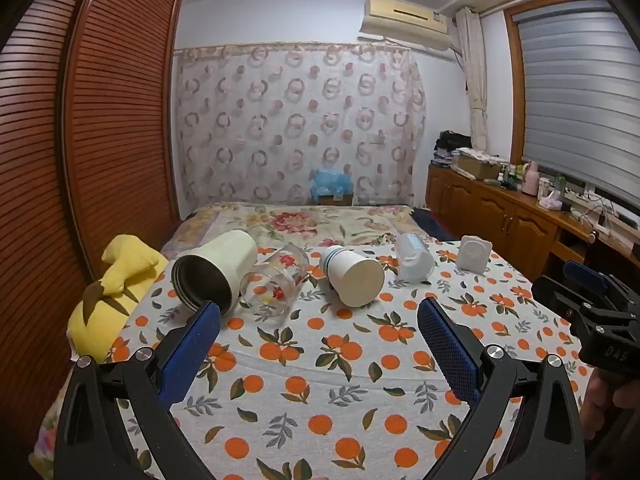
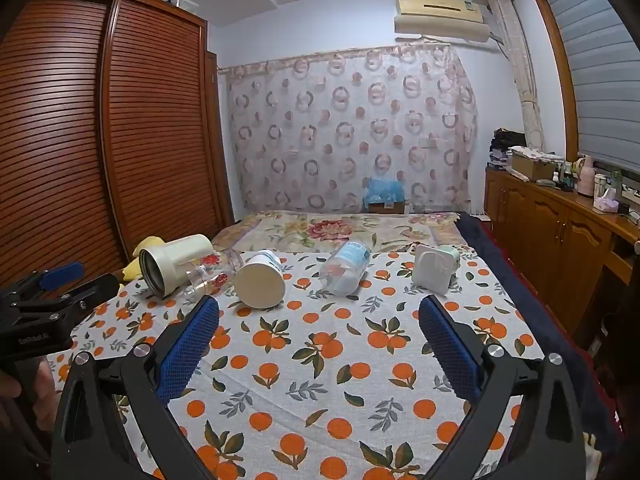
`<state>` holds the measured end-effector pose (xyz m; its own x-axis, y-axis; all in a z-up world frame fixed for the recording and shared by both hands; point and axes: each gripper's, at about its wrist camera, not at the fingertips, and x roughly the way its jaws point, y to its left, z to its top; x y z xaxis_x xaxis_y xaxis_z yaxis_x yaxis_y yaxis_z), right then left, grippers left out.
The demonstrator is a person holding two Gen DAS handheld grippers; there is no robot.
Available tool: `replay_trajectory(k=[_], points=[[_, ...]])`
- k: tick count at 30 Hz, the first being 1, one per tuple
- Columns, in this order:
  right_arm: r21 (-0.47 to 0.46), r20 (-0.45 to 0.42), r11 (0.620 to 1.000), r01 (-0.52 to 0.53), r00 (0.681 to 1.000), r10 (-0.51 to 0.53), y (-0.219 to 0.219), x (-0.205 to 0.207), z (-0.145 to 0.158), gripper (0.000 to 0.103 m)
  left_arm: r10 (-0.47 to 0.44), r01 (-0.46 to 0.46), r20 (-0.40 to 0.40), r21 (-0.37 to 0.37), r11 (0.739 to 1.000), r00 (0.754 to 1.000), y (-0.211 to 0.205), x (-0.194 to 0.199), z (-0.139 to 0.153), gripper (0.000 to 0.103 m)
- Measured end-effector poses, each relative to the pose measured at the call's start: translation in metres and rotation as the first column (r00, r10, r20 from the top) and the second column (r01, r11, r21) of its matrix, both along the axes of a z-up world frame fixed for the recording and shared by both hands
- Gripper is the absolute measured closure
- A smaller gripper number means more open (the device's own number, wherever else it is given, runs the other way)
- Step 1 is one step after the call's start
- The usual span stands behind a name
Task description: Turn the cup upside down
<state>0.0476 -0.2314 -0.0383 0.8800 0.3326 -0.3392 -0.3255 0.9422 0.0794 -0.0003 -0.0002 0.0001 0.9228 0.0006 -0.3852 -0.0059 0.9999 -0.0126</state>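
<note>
Several cups lie on their sides in a row on the orange-print cloth (image 1: 320,380): a cream steel-lined tumbler (image 1: 216,270), a clear flowered glass (image 1: 274,284), a white cup with blue bands (image 1: 352,276), a frosted plastic cup (image 1: 414,256) and a white square cup (image 1: 474,254). The same row shows in the right wrist view: tumbler (image 2: 176,266), glass (image 2: 210,276), white cup (image 2: 260,280), frosted cup (image 2: 346,268), square cup (image 2: 436,268). My left gripper (image 1: 318,320) is open and empty, short of the glass and white cup. My right gripper (image 2: 318,318) is open and empty, short of the white and frosted cups.
A yellow plush toy (image 1: 112,296) lies at the cloth's left edge. A louvred wooden wardrobe (image 1: 100,140) stands on the left. A wooden cabinet (image 1: 512,216) with clutter runs along the right. A floral bedspread (image 1: 304,220) lies beyond the cups.
</note>
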Motion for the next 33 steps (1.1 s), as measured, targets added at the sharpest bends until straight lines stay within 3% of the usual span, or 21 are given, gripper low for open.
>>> replay_trajectory(k=[33], points=[[-0.004,-0.001,1.000,0.002,1.000,-0.002,-0.0007,-0.0007,0.0000,0.002,0.002,-0.002,-0.006,-0.004,1.000,1.000,0.0002,0.0003,0.0000,0.008]])
